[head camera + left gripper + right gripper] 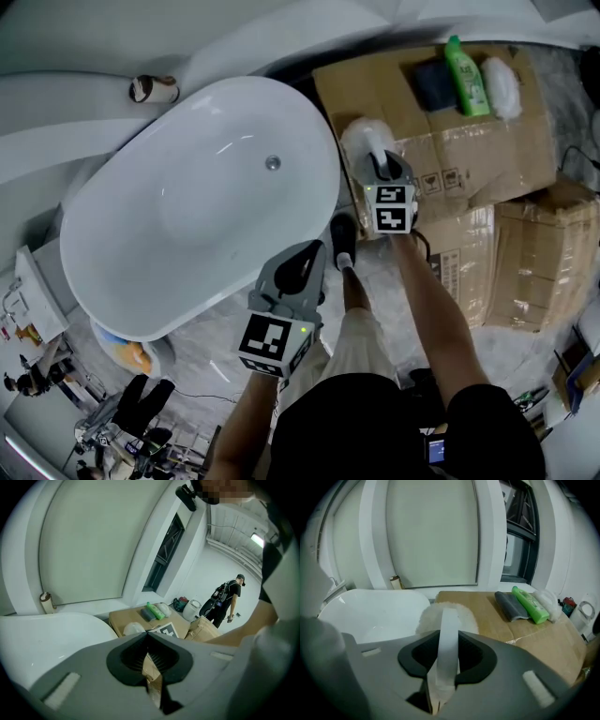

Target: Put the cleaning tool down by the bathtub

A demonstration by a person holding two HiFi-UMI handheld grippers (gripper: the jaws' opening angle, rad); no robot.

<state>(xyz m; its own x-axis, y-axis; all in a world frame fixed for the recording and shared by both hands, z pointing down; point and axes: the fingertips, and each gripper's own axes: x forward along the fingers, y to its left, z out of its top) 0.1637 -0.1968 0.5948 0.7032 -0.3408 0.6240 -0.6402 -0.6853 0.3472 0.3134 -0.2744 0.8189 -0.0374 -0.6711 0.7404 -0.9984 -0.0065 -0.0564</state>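
Hanging just ahead of the right gripper (382, 164), the cleaning tool (361, 141) is held by its flat white handle (446, 641), on which the fingers are clamped from both sides. Its fluffy white head (446, 613) is seen just past the fingertips and lower than them. The handle's long axis runs straight on from the gripper's own line, away from the person and downward. In the head view the head is placed over the near corner of a flattened cardboard sheet (469, 155), just beside the rim of the bathtub (187, 211). Whether it is touching the cardboard cannot be told. A green bottle (466, 80) and a dark grey pad (433, 84) are laid well apart from it, at the cardboard's far end.

The left gripper (298, 267) is held nearer the body, by the tub's near rim, with its fingers pressed together and nothing between them. It is the farther of the two from the tool, and no part in the set-down is expected of it.

The task is judged close to its end. A short lowering along the handle's line is called for until the head is borne by the cardboard. The right fingers would then be spread and drawn back along that same line, so that the handle is not dragged.
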